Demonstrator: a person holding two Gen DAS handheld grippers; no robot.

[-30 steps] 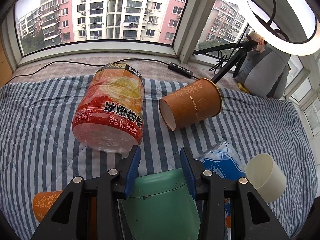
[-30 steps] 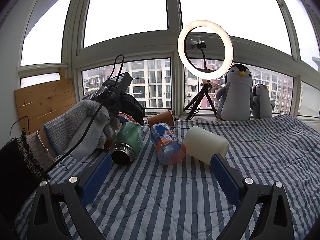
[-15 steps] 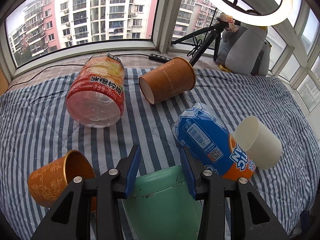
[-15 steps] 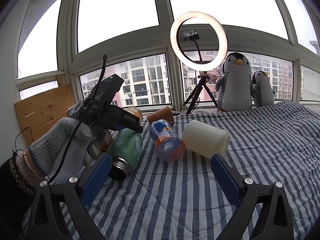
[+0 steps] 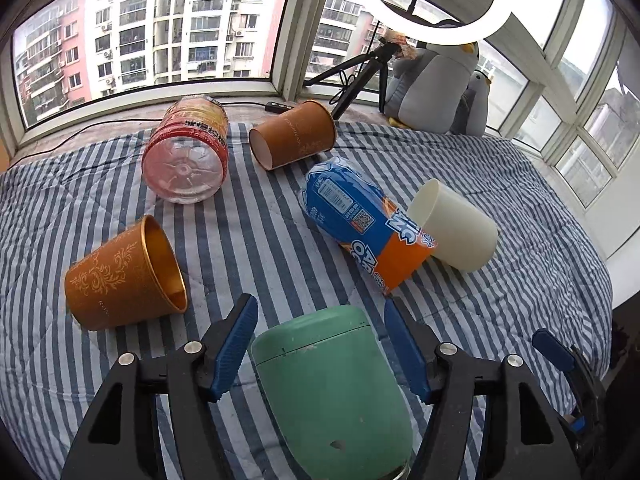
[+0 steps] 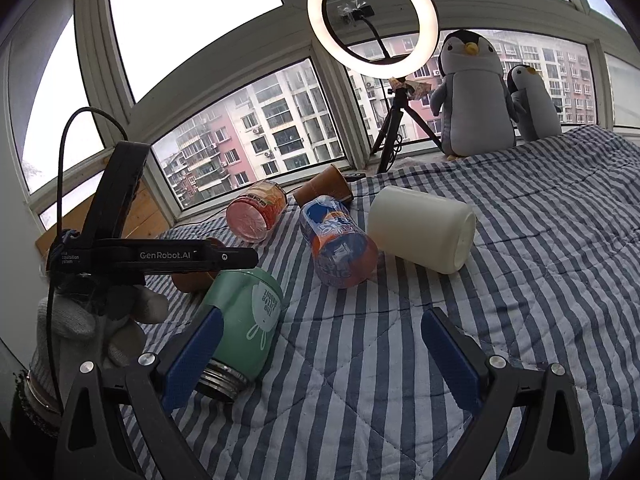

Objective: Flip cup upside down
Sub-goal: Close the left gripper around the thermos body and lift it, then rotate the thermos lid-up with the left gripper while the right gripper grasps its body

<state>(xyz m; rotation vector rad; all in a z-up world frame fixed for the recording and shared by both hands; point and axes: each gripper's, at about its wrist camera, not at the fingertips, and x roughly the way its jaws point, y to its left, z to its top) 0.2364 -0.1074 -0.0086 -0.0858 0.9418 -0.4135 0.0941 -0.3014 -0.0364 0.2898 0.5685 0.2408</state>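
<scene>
A green insulated cup [image 5: 332, 392] lies on its side on the striped blanket, its open metal mouth toward me; it also shows in the right wrist view [image 6: 244, 320]. My left gripper [image 5: 322, 344] is open, its blue fingers spread on either side of the cup and clear of it. My right gripper [image 6: 320, 356] is open and empty, low over the blanket to the right of the cup. A cream cup [image 5: 454, 226], a gold-lined orange cup [image 5: 124, 276] and a brown paper cup [image 5: 294, 136] also lie on their sides.
A blue and orange bottle [image 5: 360, 216] and a red-labelled bottle [image 5: 188, 156] lie among the cups. A ring light on a tripod [image 6: 374, 20] and two plush penguins [image 6: 476, 92] stand at the window sill. The blanket's edge [image 5: 600, 280] drops off at the right.
The left gripper has opened off the green cup and drawn back and up. The cup now lies loose between the wider fingers. The right gripper has shifted slightly closer.
</scene>
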